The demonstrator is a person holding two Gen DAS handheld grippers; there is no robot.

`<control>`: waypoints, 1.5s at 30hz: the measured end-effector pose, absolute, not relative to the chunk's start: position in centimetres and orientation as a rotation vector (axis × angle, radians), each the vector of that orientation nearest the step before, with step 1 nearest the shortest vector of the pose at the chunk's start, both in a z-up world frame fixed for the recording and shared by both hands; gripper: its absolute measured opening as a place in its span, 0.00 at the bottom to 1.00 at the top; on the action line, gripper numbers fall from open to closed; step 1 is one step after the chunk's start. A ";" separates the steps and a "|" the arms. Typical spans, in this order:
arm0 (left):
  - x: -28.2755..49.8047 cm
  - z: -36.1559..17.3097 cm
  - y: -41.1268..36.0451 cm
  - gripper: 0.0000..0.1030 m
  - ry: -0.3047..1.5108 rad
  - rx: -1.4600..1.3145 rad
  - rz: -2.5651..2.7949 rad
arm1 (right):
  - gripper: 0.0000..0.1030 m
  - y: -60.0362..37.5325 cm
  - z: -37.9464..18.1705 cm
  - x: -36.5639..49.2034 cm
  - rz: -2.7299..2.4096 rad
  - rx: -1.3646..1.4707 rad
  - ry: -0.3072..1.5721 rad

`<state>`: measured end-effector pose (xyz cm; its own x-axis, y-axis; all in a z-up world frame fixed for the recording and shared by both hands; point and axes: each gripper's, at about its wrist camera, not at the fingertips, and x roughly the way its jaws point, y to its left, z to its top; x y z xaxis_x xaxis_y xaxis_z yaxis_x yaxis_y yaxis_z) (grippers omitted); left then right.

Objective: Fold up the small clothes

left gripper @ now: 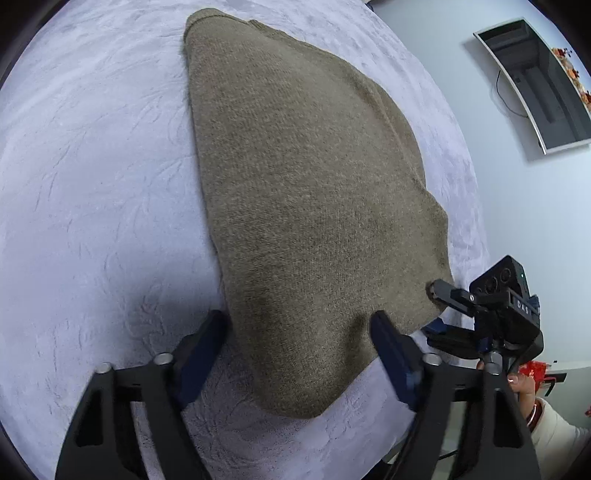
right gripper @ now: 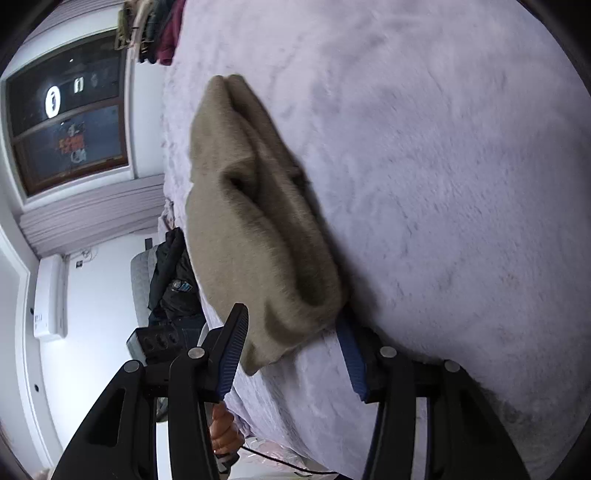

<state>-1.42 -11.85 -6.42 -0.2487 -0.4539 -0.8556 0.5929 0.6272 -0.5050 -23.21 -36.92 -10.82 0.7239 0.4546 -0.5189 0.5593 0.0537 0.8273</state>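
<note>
An olive-brown knit garment (left gripper: 303,192) lies folded flat on a pale lavender fuzzy blanket (left gripper: 92,166). My left gripper (left gripper: 299,332) is open, its blue-padded fingers straddling the garment's near end just above it. My right gripper (left gripper: 434,310) shows at the garment's right corner in the left wrist view. In the right wrist view the right gripper (right gripper: 291,332) is open around the garment's (right gripper: 251,206) near corner, one finger under the cloth and one above. The fabric layers bulge and gape there.
The blanket (right gripper: 461,184) covers a bed whose edge runs close to the garment. A wall-mounted screen (left gripper: 543,85) hangs beyond. A window (right gripper: 66,114), a pile of clothes (right gripper: 155,29) and a dark jacket on a chair (right gripper: 173,273) are to the side.
</note>
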 end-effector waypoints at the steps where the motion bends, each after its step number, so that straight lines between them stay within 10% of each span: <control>1: -1.8 -6.6 -12.2 0.55 1.532 0.167 -0.984 | 0.41 -36.9 -11.3 -22.8 -0.098 1.586 0.842; 3: -2.3 -6.2 -12.4 0.50 1.501 0.212 -0.994 | 0.21 -36.7 -11.1 -22.2 -0.091 1.567 0.849; 13: -2.3 -6.6 -11.2 0.49 1.485 0.219 -0.980 | 0.17 -35.8 -11.2 -22.5 -0.106 1.438 0.931; 24: -2.8 -4.2 -10.8 0.70 1.378 0.312 -0.823 | 0.42 -36.0 -5.8 -22.4 -0.079 1.230 0.976; 27: -1.9 -3.2 -9.9 0.99 1.344 0.284 -0.786 | 0.42 -36.9 -3.0 -22.1 -0.061 1.152 0.950; 44: 2.0 -4.1 -13.8 0.99 1.344 0.237 -0.690 | 0.47 -47.7 -4.6 -9.9 -0.113 1.124 0.930; 45: 2.0 -4.2 -13.8 0.99 1.344 0.233 -0.691 | 0.32 -47.9 -5.3 -9.3 -0.085 1.159 0.940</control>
